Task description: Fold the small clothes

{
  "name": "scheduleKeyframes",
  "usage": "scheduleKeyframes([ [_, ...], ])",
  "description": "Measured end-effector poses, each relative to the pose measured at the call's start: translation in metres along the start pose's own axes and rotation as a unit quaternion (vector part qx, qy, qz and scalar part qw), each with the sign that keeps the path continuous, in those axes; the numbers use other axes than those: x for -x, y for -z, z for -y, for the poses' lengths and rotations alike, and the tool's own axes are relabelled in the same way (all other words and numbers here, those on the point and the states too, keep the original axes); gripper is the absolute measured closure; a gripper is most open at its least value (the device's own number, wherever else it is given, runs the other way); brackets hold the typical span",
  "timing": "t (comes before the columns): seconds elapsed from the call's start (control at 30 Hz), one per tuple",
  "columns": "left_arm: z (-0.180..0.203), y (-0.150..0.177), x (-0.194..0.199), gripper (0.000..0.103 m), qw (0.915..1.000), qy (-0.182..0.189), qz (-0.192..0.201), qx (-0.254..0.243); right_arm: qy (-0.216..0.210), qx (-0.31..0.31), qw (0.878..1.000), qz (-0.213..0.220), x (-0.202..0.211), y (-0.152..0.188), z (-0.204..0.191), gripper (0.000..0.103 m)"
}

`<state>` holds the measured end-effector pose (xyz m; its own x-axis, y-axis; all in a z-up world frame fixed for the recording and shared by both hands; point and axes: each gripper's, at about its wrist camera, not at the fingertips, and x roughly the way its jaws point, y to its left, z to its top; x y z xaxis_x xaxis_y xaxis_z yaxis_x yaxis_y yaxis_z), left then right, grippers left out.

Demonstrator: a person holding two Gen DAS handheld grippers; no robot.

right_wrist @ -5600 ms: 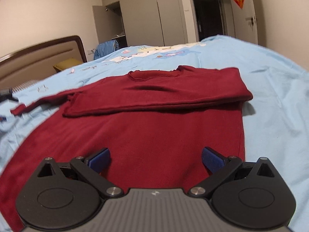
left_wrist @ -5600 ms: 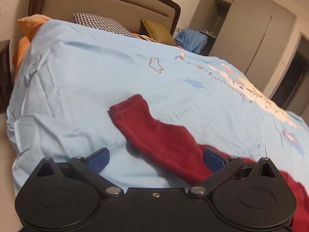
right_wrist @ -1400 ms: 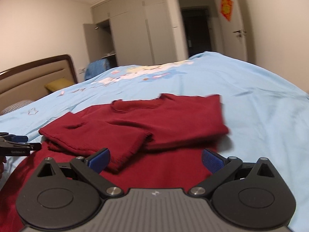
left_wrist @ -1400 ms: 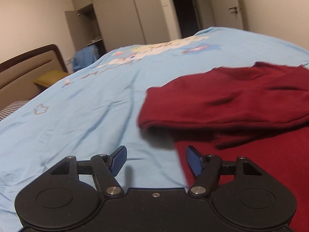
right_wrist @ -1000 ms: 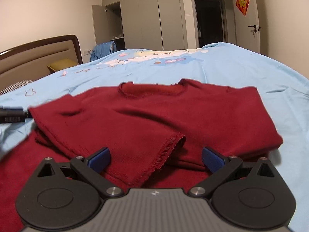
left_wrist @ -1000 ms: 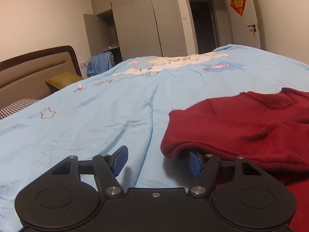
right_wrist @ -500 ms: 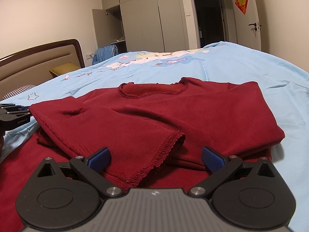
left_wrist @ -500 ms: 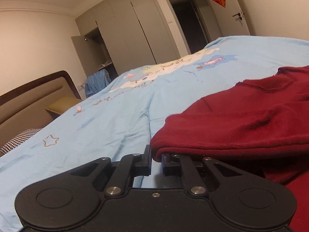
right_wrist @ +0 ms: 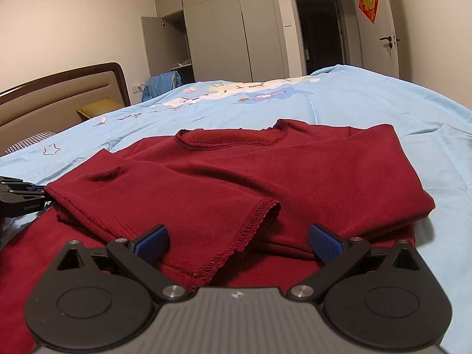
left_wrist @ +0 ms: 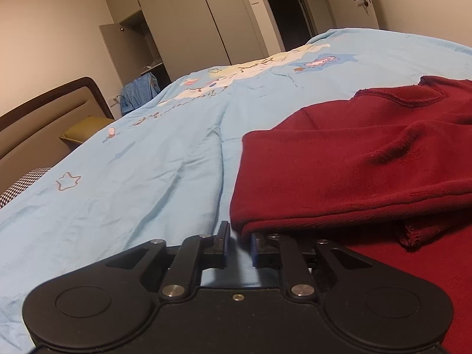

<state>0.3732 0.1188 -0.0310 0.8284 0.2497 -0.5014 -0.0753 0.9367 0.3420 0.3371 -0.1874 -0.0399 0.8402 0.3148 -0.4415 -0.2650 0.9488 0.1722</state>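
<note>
A dark red sweater (right_wrist: 295, 171) lies flat on the bed, neck away from me, both sleeves folded across the chest. The left sleeve's cuff (right_wrist: 259, 215) is on top. My left gripper (left_wrist: 239, 231) sits low at the sweater's (left_wrist: 354, 162) left folded edge. Its fingers stand a narrow gap apart, with the fold's corner at their tips. In the right wrist view the left gripper (right_wrist: 35, 193) touches that same corner. My right gripper (right_wrist: 237, 236) hovers open over the sweater's lower front, holding nothing.
The light blue printed sheet (left_wrist: 132, 177) covers the whole bed. A padded headboard (right_wrist: 59, 94), an olive pillow (right_wrist: 97, 107) and a checked pillow (right_wrist: 29, 141) lie to the left. Behind are a wardrobe (right_wrist: 221, 29) with one door open, a blue garment (right_wrist: 160, 84) and the room door (right_wrist: 386, 38).
The left sleeve now lies folded across the chest. My left gripper moved in open to the left fold edge and closed on it; it barely moved in the last half second. The right gripper stayed open.
</note>
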Motion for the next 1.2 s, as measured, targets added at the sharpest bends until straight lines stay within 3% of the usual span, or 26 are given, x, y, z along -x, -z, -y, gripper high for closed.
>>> scheduleKeyframes([
  [0.07, 0.000, 0.001, 0.009, 0.069, 0.9998, -0.018, -0.002, -0.006, -0.001, -0.001, 1.000, 0.001, 0.000, 0.000, 0.000, 0.000],
  [0.2, 0.001, 0.009, 0.037, 0.053, 0.9989, -0.041, 0.004, -0.020, -0.002, -0.002, 1.000, 0.003, 0.002, 0.001, 0.000, 0.000],
  [0.27, -0.002, 0.015, 0.051, 0.038, 0.9993, -0.039, -0.002, 0.000, -0.002, -0.003, 1.000, 0.004, 0.002, 0.001, 0.000, 0.000],
  [0.47, -0.001, 0.041, 0.094, 0.018, 0.9989, -0.029, -0.011, 0.034, -0.004, -0.001, 1.000, -0.004, 0.007, 0.001, 0.000, 0.000],
  [0.6, 0.002, 0.057, 0.117, 0.015, 0.9989, -0.018, -0.019, 0.040, -0.001, 0.022, 0.999, -0.033, 0.024, 0.010, -0.003, 0.000],
  [0.77, -0.001, 0.076, 0.140, 0.010, 0.9959, 0.005, -0.036, 0.082, 0.002, 0.067, 0.997, -0.039, 0.064, 0.034, -0.002, 0.000],
  [1.2, -0.008, 0.115, 0.171, 0.002, 0.9860, 0.029, -0.052, 0.156, 0.046, 0.073, 0.996, -0.031, 0.140, 0.080, -0.002, 0.000],
])
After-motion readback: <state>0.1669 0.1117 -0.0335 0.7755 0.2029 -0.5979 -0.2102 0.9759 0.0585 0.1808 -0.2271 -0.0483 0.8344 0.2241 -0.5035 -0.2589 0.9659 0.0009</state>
